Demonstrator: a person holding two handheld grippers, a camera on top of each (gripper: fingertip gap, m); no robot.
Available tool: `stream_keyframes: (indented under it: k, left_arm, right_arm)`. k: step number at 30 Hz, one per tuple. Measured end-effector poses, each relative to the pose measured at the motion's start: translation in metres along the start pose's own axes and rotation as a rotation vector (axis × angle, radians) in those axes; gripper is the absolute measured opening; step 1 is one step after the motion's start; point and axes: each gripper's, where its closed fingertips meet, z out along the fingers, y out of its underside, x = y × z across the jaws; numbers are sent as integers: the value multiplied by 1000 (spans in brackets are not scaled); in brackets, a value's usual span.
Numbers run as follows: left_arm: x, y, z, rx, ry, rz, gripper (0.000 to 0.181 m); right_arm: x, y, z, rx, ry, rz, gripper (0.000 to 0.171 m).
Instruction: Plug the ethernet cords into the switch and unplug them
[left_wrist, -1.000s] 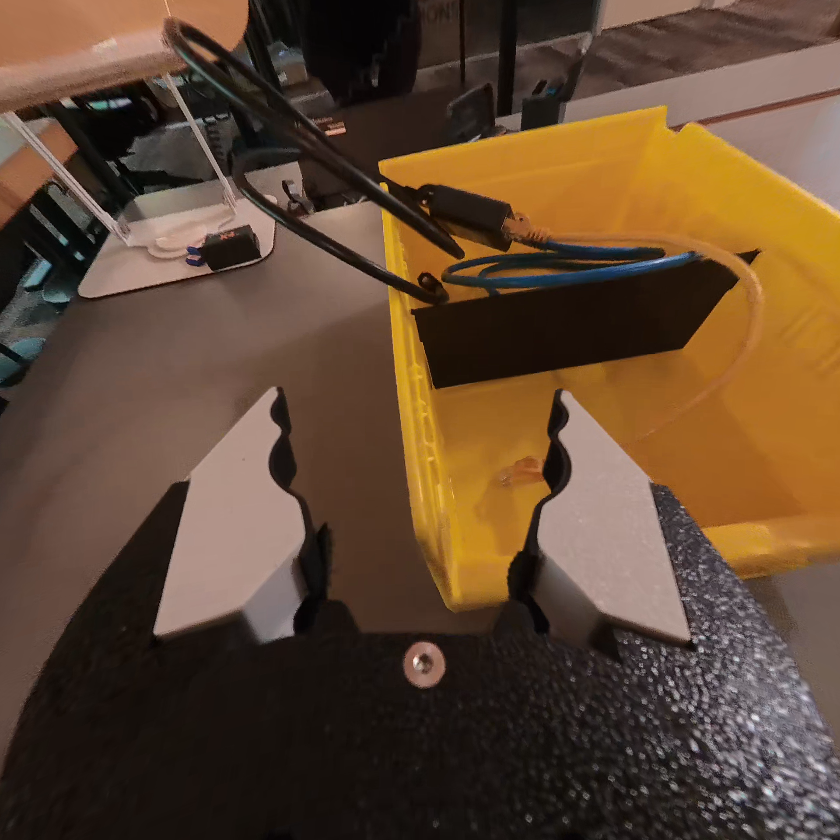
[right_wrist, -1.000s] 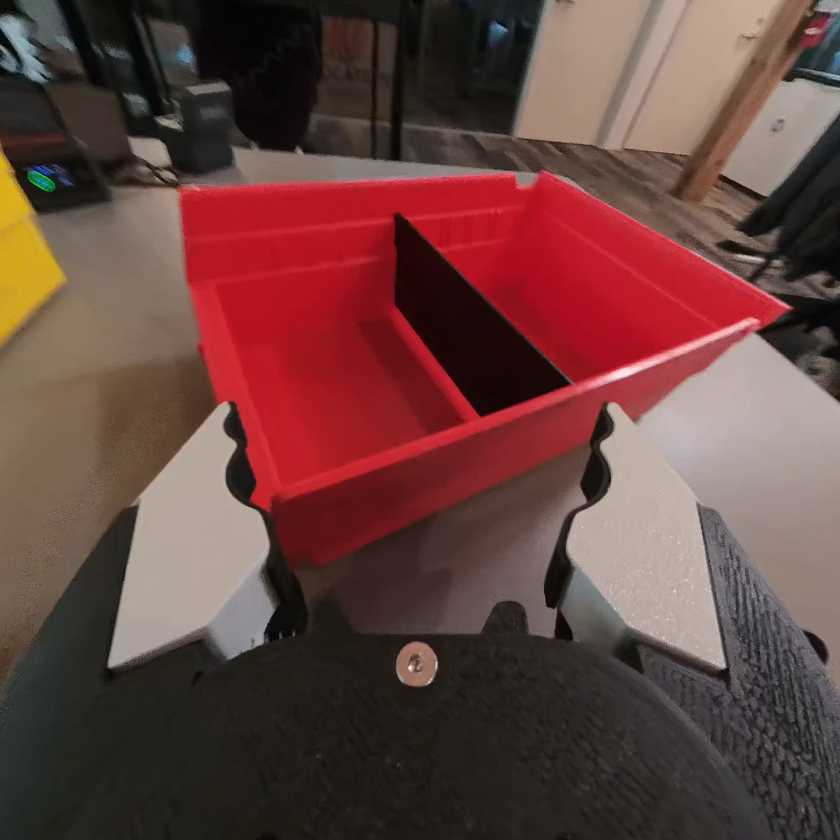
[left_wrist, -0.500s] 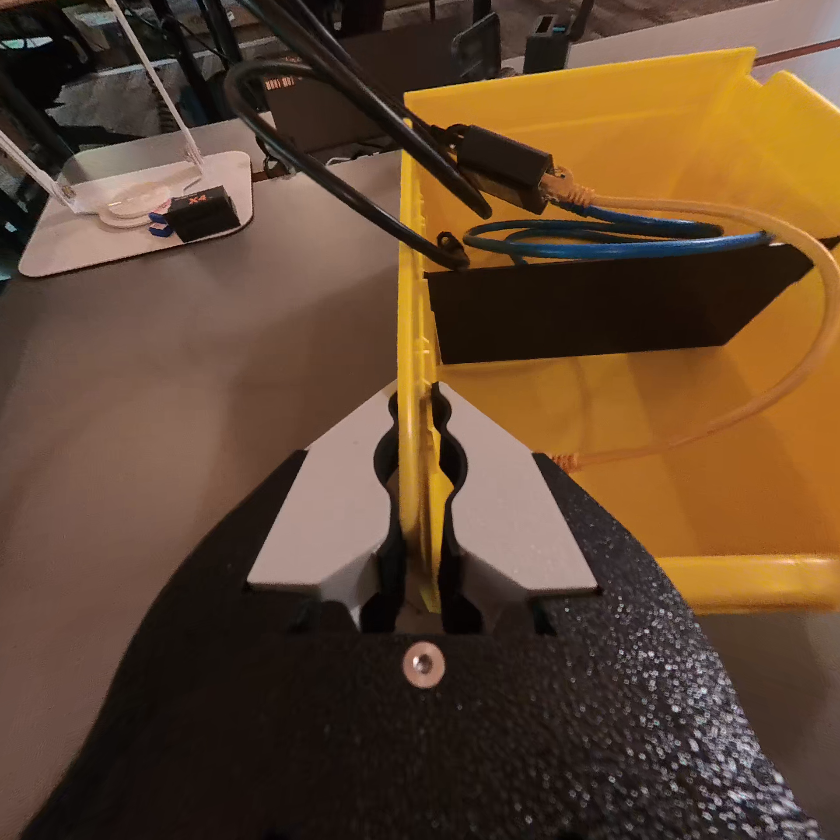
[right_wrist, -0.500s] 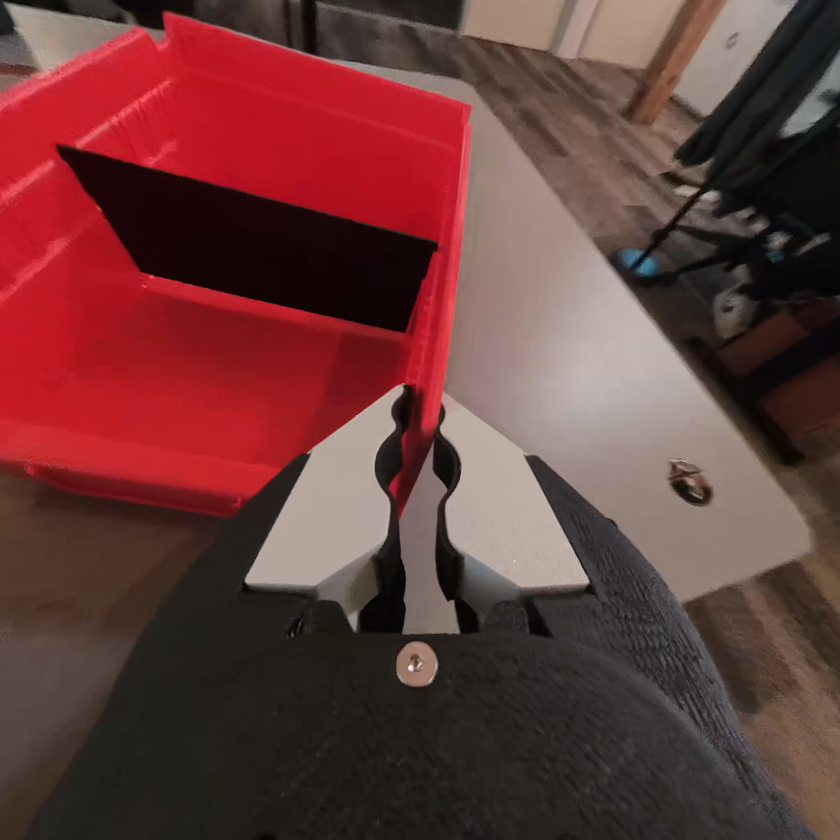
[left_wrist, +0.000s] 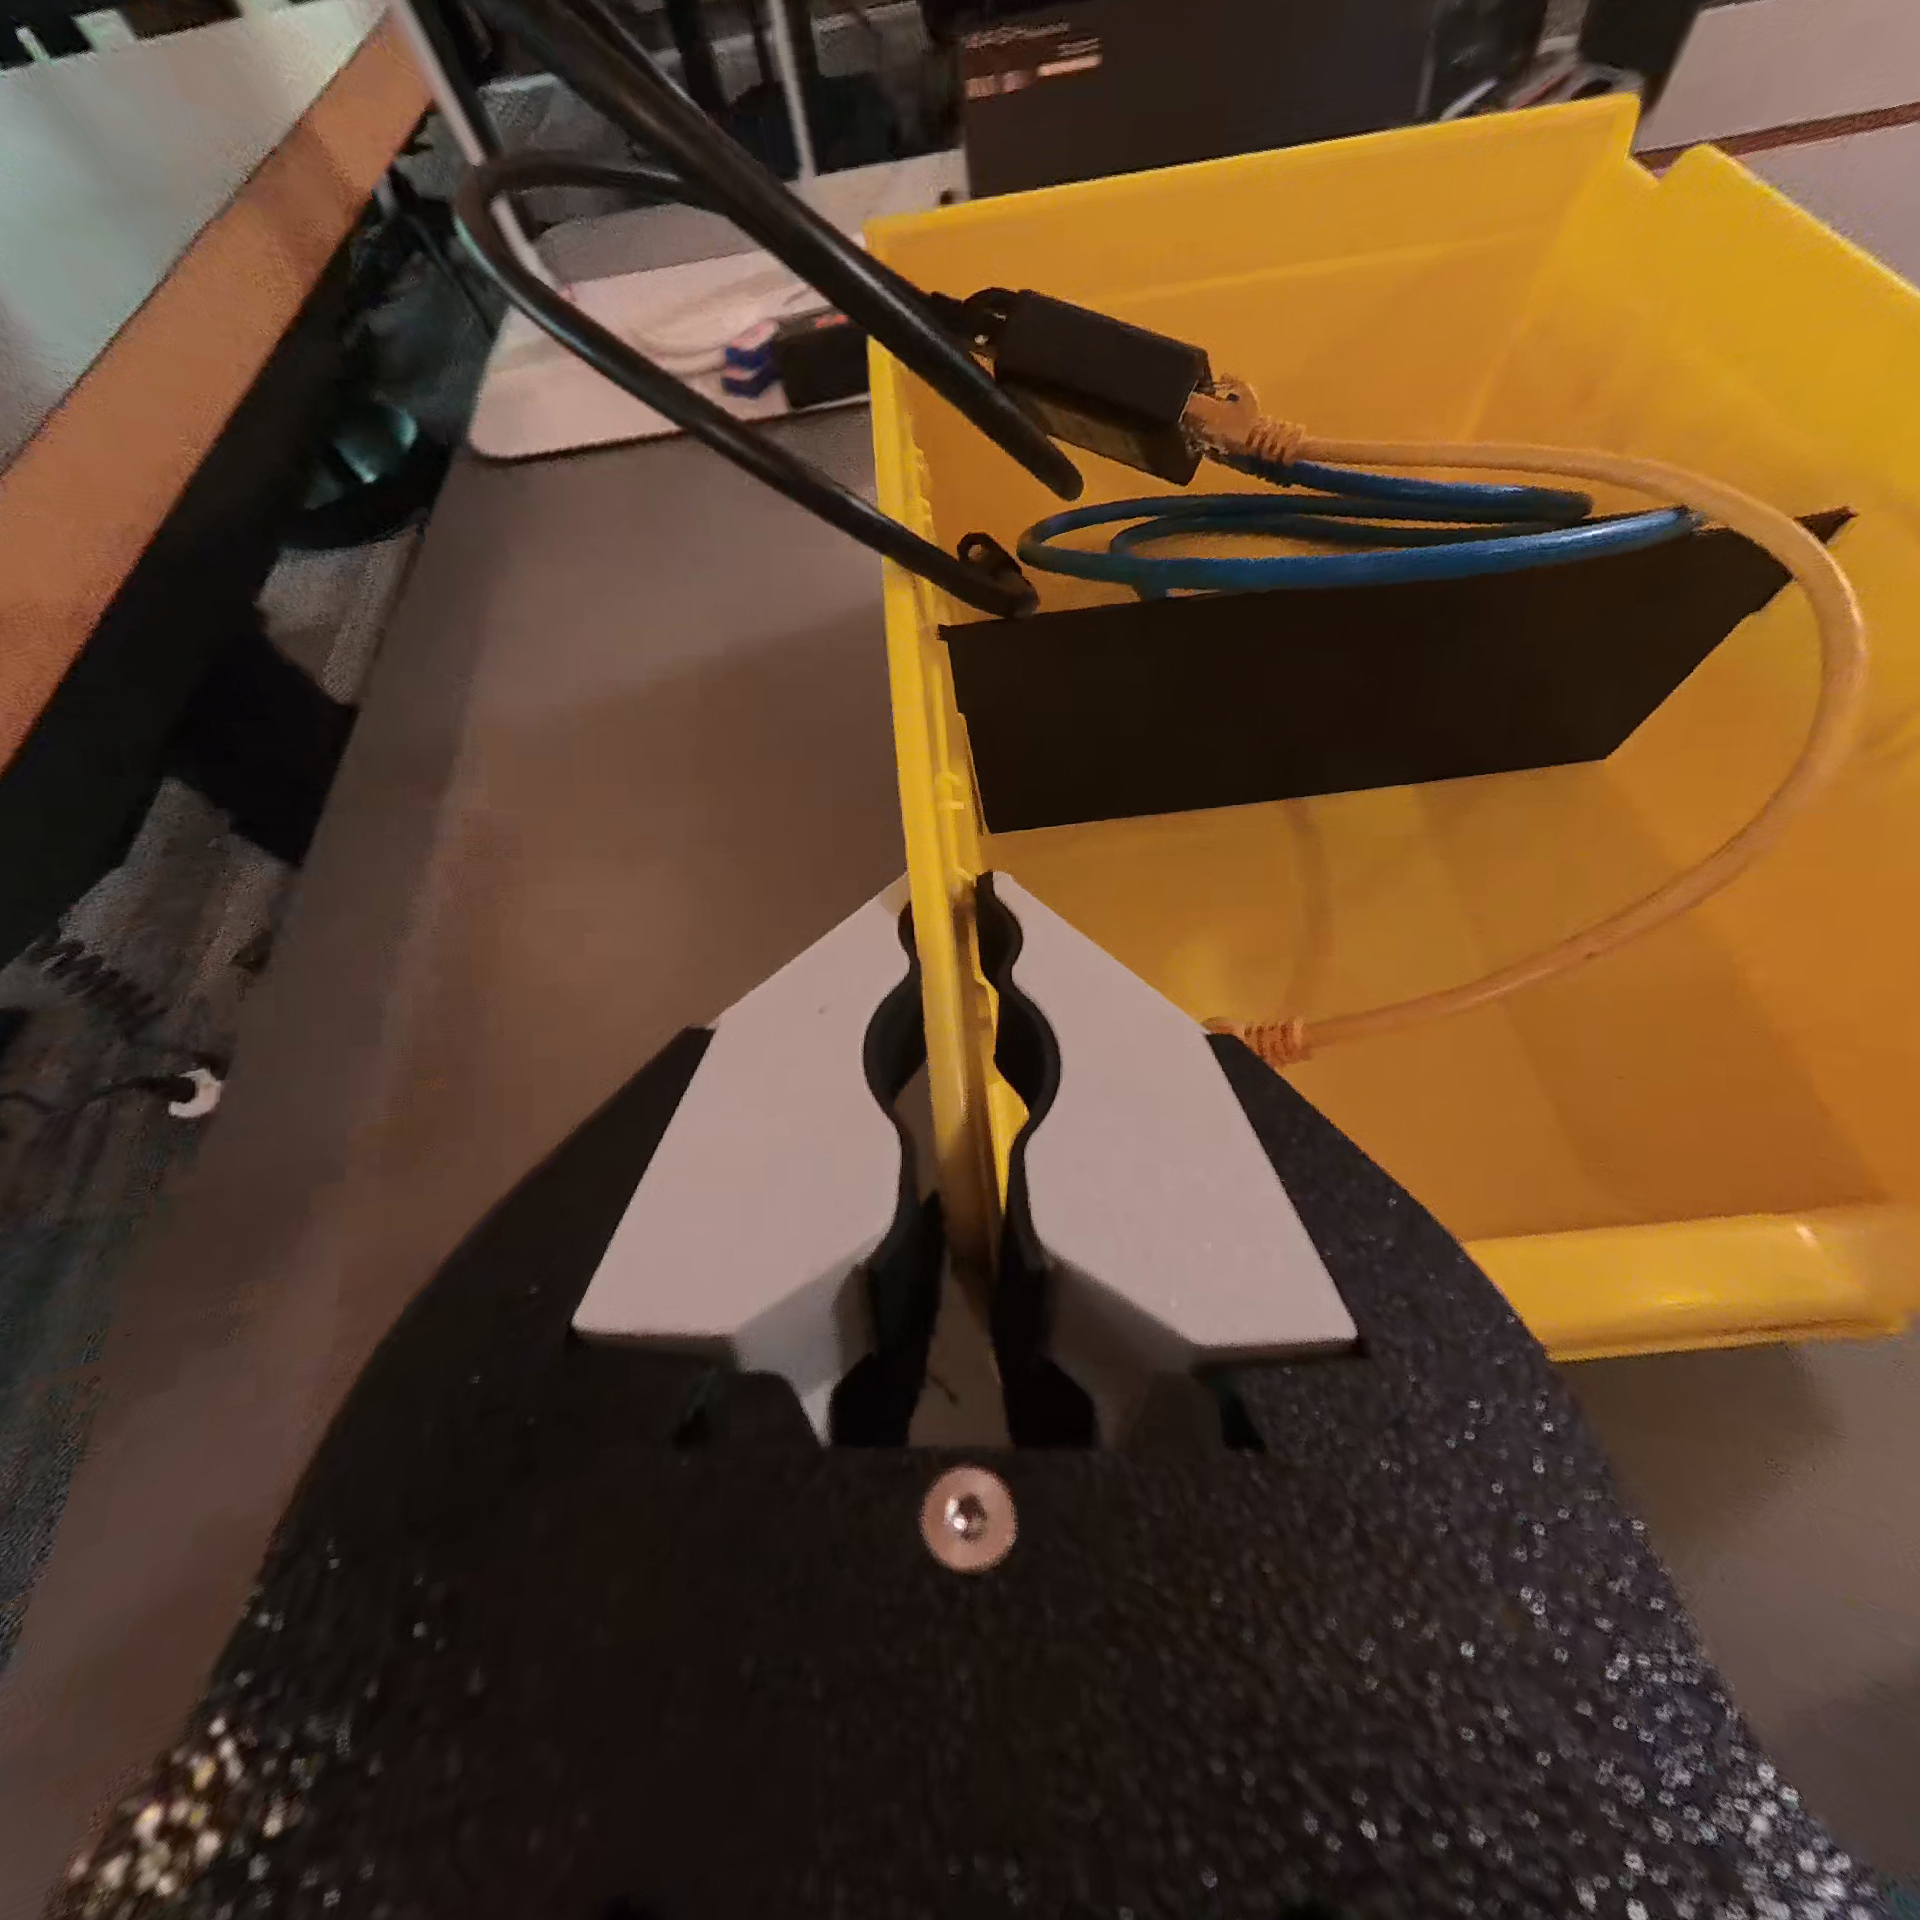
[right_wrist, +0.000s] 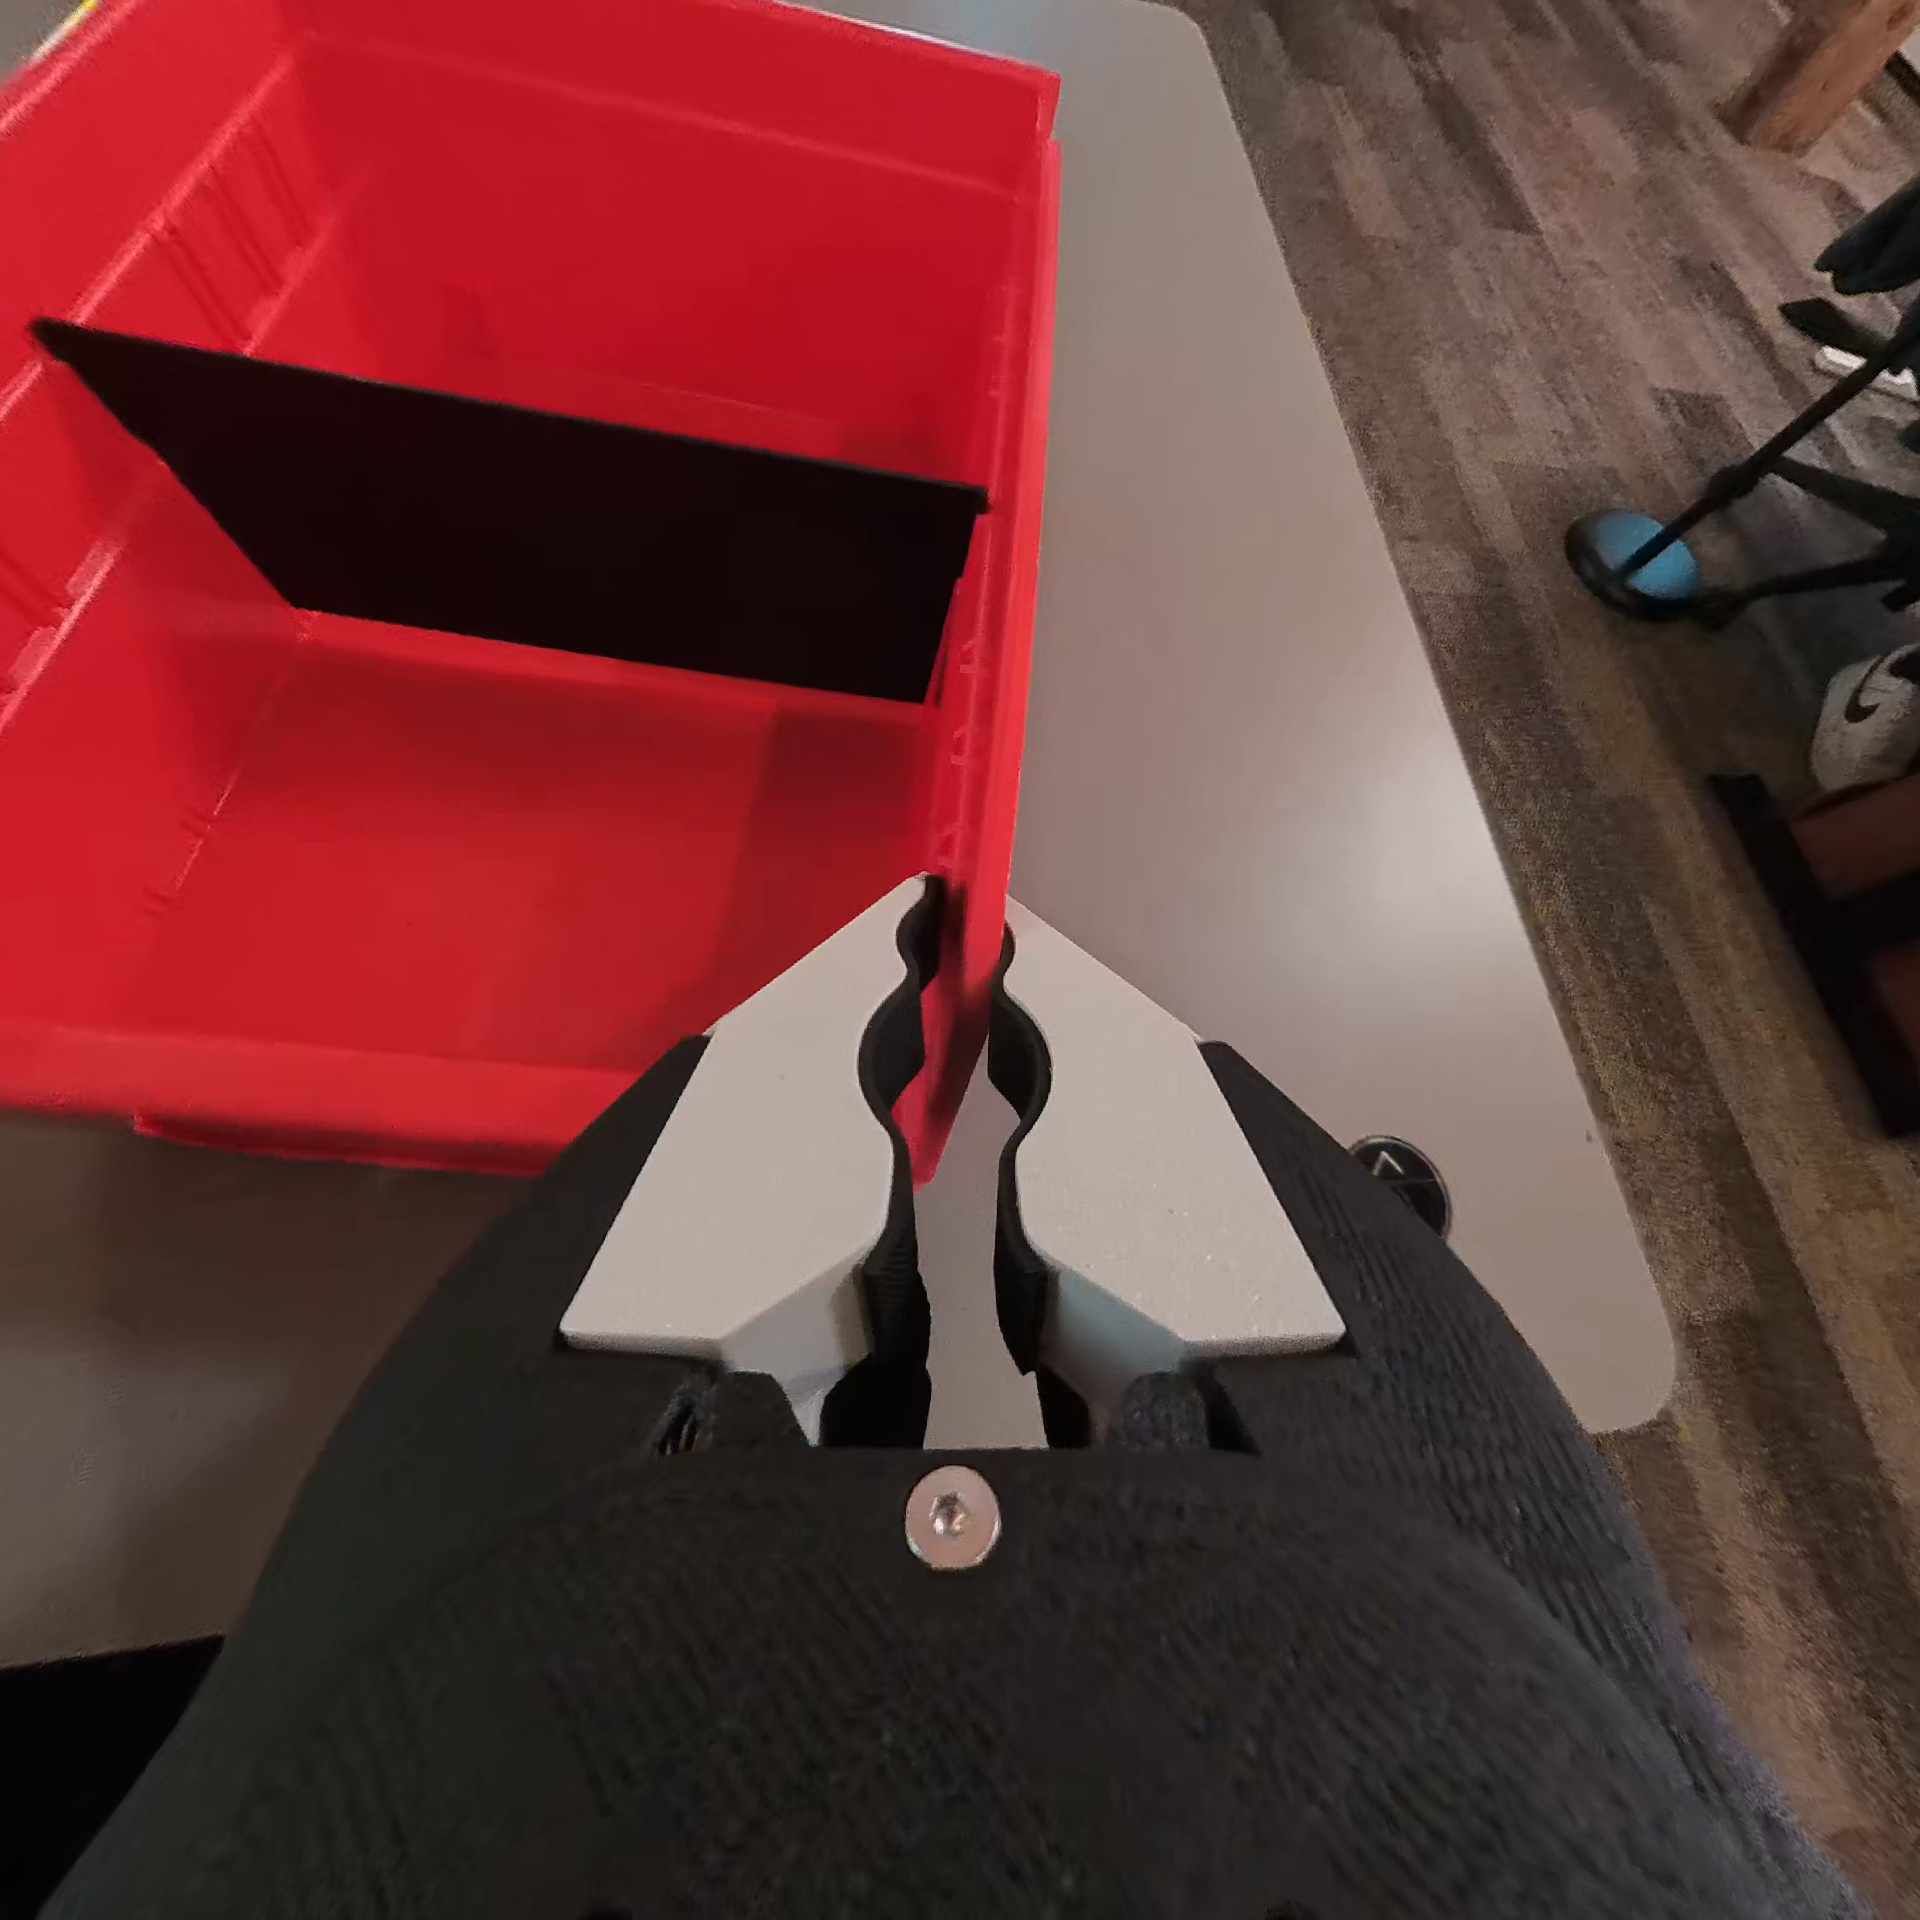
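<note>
Here the left gripper is clamped on the yellow bin's left wall. Inside, the black switch lies at the far-left corner, long axis pointing right, yellow cord and blue cord at its right end. The right gripper pinches the red bin's right wall.

Left wrist view: close over yellow bin wall. Right: close over red bin wall.

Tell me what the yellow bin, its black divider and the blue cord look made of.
Yellow bin: apparently moulded plastic, smooth with a slight sheen and thin walls.
Black divider: thin flat sheet, matte, probably plastic.
Blue cord: flexible, glossy jacket, likely plastic or rubber.
</note>
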Motion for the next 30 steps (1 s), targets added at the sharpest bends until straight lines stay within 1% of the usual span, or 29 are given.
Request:
stream_keyframes:
  k: [4,5,6,7,8,9,10,12,13,14,15,18,20,21,22,23,25,27,30]
  left_arm:
    - [-29,11,-10,-7,-46,-18,4]
    - [-33,13,-11,-8,-47,-9,12]
    - [-35,15,-12,-15,-42,9,19]
    - [-35,16,-13,-28,-32,24,27]
    - [-36,14,-16,-33,-25,46,35]
    - [-38,7,-22,-13,-38,68,43]
    - [-39,-7,-29,37,-52,99,50]
    - [-38,-45,-48,177,-92,192,66]
    - [-33,-63,-55,228,-92,260,67]
    - [-24,-76,-56,241,-65,339,67]
    - [-16,-85,-51,221,-41,426,70]
    - [-6,-102,-20,121,-72,779,62]
    - [0,-112,5,118,-113,1056,57]
    - [3,-113,19,113,-112,1174,53]
    - [5,-110,34,91,-97,1271,54]
    - [4,-104,48,54,-78,1346,59]
    - [-3,-90,73,-54,-41,1431,70]
    - [-6,-81,90,-119,-7,1511,71]
    - [-11,-72,109,-179,1,1632,69]
  right_arm:
    - [7,5,-1,8,-3,44,4]
    - [6,4,-3,18,-5,42,4]
    - [5,2,-6,27,1,40,10]
    - [4,-7,-11,58,1,48,28]
    - [2,-21,-20,114,0,65,42]
    - [1,-39,-31,179,-1,79,52]
    - [-1,-58,-45,249,-5,85,58]
    - [-14,-98,-72,388,-36,71,58]
    - [-24,-115,-82,445,-61,60,58]
    - [-38,-132,-91,495,-101,49,57]
    - [-57,-146,-97,537,-156,35,57]
    - [-123,-172,-101,596,-327,-13,56]
    - [-170,-175,-96,588,-440,-47,55]
    - [-193,-173,-94,579,-502,-58,55]
    - [-215,-170,-92,567,-565,-66,55]
    - [-236,-165,-91,551,-623,-71,55]
    - [-268,-154,-88,509,-716,-76,55]
    - [-290,-142,-88,476,-781,-79,55]
    - [-303,-129,-85,437,-815,-74,54]
